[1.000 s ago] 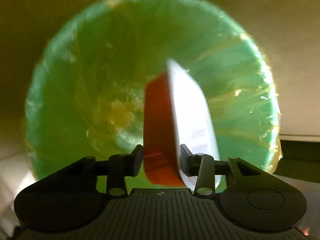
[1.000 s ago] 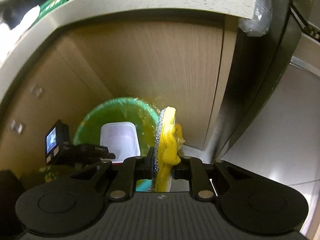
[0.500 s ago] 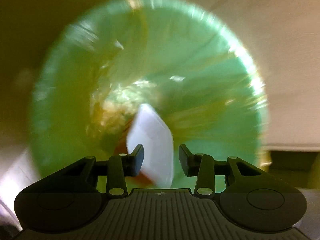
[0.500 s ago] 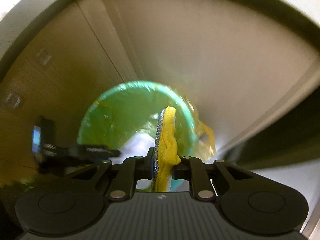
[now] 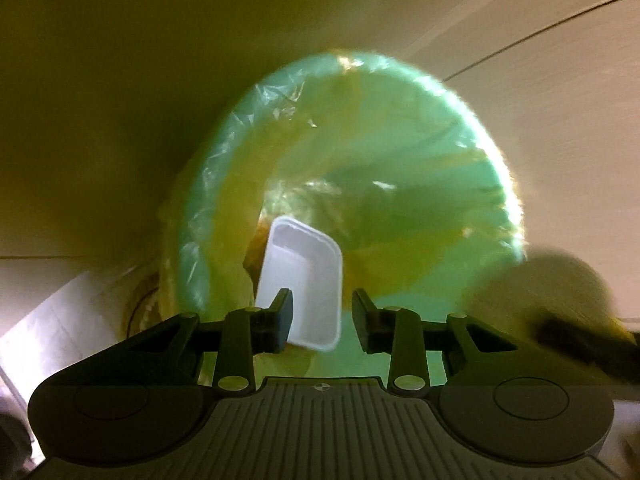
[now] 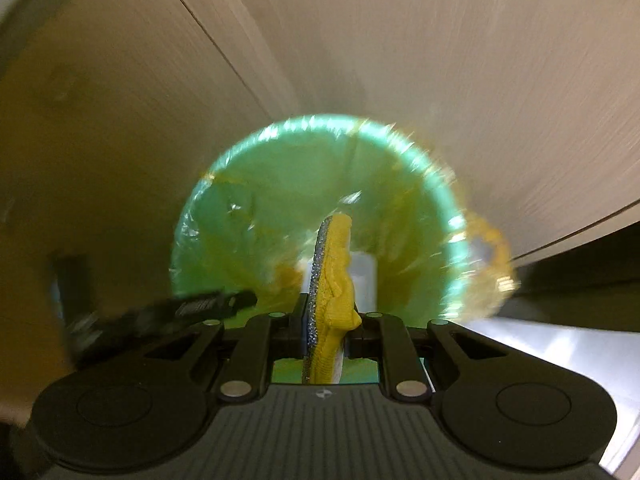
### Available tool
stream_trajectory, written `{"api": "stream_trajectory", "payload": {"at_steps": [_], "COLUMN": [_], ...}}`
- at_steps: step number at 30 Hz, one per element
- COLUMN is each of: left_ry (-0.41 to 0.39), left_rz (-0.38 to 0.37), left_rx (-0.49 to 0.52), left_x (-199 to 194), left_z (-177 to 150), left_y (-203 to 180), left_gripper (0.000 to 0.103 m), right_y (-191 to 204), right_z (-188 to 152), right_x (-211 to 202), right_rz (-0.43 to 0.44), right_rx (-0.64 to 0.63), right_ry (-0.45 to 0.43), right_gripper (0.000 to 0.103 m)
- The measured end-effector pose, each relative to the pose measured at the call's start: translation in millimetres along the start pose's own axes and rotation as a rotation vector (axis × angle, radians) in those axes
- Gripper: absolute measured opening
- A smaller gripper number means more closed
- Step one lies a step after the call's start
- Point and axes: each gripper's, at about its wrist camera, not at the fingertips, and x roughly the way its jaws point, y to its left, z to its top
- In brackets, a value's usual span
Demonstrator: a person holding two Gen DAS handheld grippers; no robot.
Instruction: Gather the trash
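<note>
A green bin (image 5: 420,140) with a clear yellowish liner sits below both grippers. A white plastic tray (image 5: 304,280) lies loose inside it, open side up. My left gripper (image 5: 322,308) hangs above the bin; its jaws are closing with nothing pressed between the pads. My right gripper (image 6: 326,320) is shut on a yellow sponge (image 6: 336,276) with a grey scouring side, held upright over the bin (image 6: 280,168). The white tray (image 6: 364,276) shows behind the sponge. The left gripper (image 6: 180,312) appears blurred at the bin's left rim.
Light wooden cabinet fronts (image 6: 400,60) stand right behind the bin. Pale floor (image 5: 60,320) runs to the lower left and floor (image 6: 560,360) to the right. A bunched knot of liner (image 6: 492,256) sticks out at the bin's right rim.
The white tray left my left gripper and fell into the bin; that gripper pulled back and up. My right gripper came down over the bin with the sponge.
</note>
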Motion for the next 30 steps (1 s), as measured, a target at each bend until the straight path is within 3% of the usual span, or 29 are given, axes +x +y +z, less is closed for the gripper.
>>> {"api": "stream_trajectory", "payload": {"at_steps": [3, 6, 9, 15, 19, 22, 26, 30], "left_ry": [-0.01, -0.019, -0.03, -0.079, -0.2, -0.338, -0.544, -0.728], "left_rz": [-0.009, -0.026, -0.045, -0.153, -0.211, -0.203, -0.141, -0.006], "left_rx": [0.023, 0.035, 0.051, 0.21, 0.282, 0.287, 0.282, 0.203], "left_x": [-24.4, -38.6, -64.1, -139.3, -219.5, -277.7, -336.0, -382.2], "left_z": [-3.9, -4.2, -6.3, -5.6, 1.9, 13.0, 24.8, 37.6], "left_y": [-4.8, -13.1, -21.4, -68.9, -99.3, -105.1, -96.8, -62.2], "left_gripper": [0.036, 0.036, 0.036, 0.036, 0.036, 0.036, 0.036, 0.036], "right_y": [4.3, 1.9, 1.3, 1.3, 11.9, 20.2, 18.4, 8.9], "right_z": [7.5, 14.6, 14.3, 4.4, 0.4, 4.2, 11.5, 12.3], "right_x": [30.9, 37.2, 19.7, -42.6, -100.1, -136.0, -161.3, -155.6], "right_rz": [0.036, 0.069, 0.077, 0.025, 0.004, -0.055, -0.024, -0.043], "right_rx": [0.011, 0.047, 0.045, -0.015, -0.097, -0.153, -0.136, -0.102], "right_ry": [0.04, 0.05, 0.034, -0.039, -0.162, -0.252, -0.317, -0.286], "right_gripper": [0.016, 0.031, 0.041, 0.042, 0.046, 0.053, 0.057, 0.058]}}
